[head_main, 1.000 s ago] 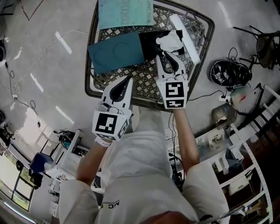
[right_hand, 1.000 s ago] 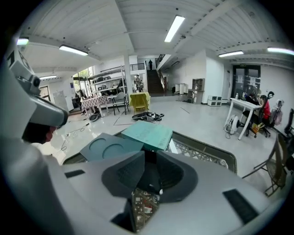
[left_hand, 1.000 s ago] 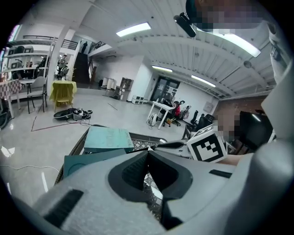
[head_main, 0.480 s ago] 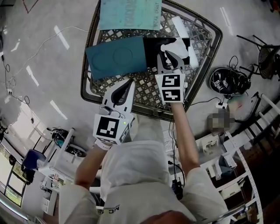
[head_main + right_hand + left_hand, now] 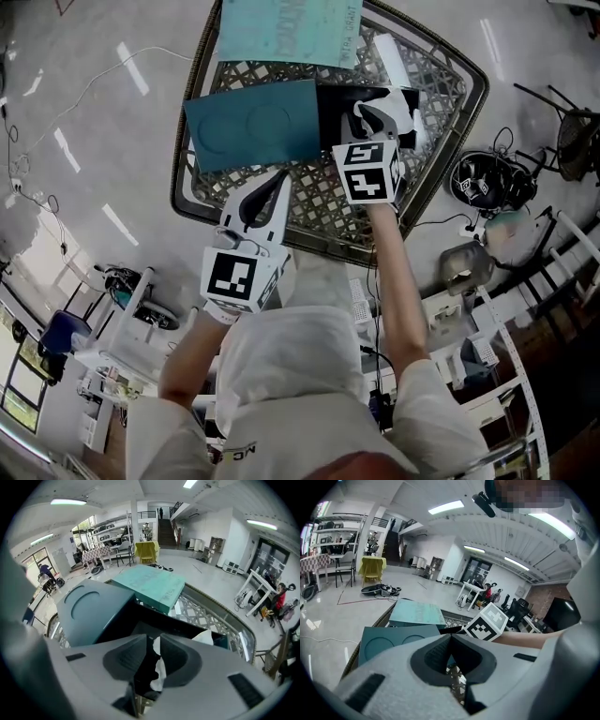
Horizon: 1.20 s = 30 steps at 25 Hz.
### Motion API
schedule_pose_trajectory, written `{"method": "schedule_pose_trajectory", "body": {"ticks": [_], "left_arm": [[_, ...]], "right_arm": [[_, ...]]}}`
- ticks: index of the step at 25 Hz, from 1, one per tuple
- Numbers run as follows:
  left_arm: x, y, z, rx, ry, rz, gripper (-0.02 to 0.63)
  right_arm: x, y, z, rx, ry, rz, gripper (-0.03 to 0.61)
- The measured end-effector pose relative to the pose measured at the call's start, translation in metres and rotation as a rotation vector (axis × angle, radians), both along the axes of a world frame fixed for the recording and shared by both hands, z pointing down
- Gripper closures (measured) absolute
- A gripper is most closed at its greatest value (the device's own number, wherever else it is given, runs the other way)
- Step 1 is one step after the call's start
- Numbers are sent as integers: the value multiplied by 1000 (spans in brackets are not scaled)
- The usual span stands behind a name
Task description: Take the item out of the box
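Observation:
An open box lies on the lattice table: its teal lid [image 5: 251, 134] [image 5: 91, 609] is flipped to the left and its black inside [image 5: 333, 105] [image 5: 140, 620] faces up. A crumpled white paper item [image 5: 382, 101] [image 5: 158, 667] lies in the black part. My right gripper [image 5: 367, 112] [image 5: 154, 640] reaches into the box, its jaws nearly together with a strip of the white paper between the tips. My left gripper [image 5: 277, 178] [image 5: 450, 637] hovers over the lattice just short of the lid, shut and empty.
A second, lighter teal box [image 5: 286, 28] [image 5: 417, 613] lies at the table's far side, a white strip [image 5: 394, 58] beside it. The table's dark rim [image 5: 187, 202] runs round the lattice. On the floor to the right sit a black helmet [image 5: 487, 178] and cables.
My right gripper has moved forward from the box's near edge into its black inside, onto the white paper. The left gripper has edged slightly forward and stays shut.

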<state>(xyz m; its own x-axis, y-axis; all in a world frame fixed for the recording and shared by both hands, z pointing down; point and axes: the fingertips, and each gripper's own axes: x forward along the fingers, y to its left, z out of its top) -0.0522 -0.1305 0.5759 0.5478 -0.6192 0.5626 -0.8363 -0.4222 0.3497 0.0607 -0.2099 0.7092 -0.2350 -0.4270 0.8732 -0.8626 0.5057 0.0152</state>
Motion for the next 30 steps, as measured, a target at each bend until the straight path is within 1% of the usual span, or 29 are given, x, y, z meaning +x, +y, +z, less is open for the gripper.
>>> {"method": "schedule_pose_trajectory", "body": {"ticks": [5,7,9,13,17,22,25,30], "left_arm": [[-4,1,-3,-6,0,-15,589],[-7,3,-2,-9,0,-18,589],[-9,4,-2,-10,-4,-18,589],[-11,5,-3,-5,-7,-16,589],[-10,7,-7,3,-2,-10,589],[-10,8,-14,24,1,8,589],[-11,9,-19,39,0,18,589],[-13,17,-31,54,3,32,589]], "right_arm": [[3,-1,10,-33,55,-5,487],[5,-1,12,-33,77,-4,545],[7,-2,10,-26,83,4,560],[8,-2,4,-18,50,33,563],[6,2,0,-21,-30,91,563],[9,5,-18,37,-69,139,564],[16,9,-28,72,-73,159,563],[20,20,-49,155,-116,192,563]]}}
